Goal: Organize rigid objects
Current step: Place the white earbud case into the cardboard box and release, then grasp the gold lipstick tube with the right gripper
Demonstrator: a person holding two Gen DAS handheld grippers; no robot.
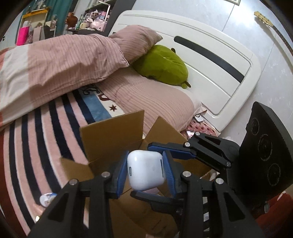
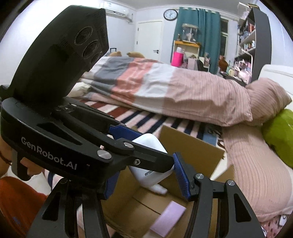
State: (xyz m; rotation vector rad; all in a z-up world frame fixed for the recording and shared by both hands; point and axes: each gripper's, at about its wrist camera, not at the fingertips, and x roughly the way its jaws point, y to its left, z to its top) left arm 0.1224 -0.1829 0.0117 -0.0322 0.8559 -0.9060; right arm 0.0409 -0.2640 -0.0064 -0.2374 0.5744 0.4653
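**Earbud case over the box: drop step**

Earbud case, white and glossy, is pinched between the blue pads of the left gripper, hanging above the open cardboard box. In the right wrist view the same case shows tilted, its lower end down inside the box mouth.

Right gripper: jaws spread, nothing between them, just beside the left one and also over the box.

How I'd do the release:
- Lower until the case is near the box floor; the hard shell will bounce or skid if dropped from height.
- Smooth rounded plastic, held only at the sides, so open slowly and let it slide out rather than snap.
- Steer clear of the pale pink flat item and the small white piece already on the floor.
- Keep the right gripper out of the exit path; the two are crowded.
- Box flaps stand up, watch the fingers when lifting out.

Surface: box sits on a bed, on a striped pink and navy blanket. Soft footing, so it may tip if pushed.

Room: bedroom; pink striped duvet, pillow, green plush, white headboard, teal curtain, wall clock, cluttered shelves.
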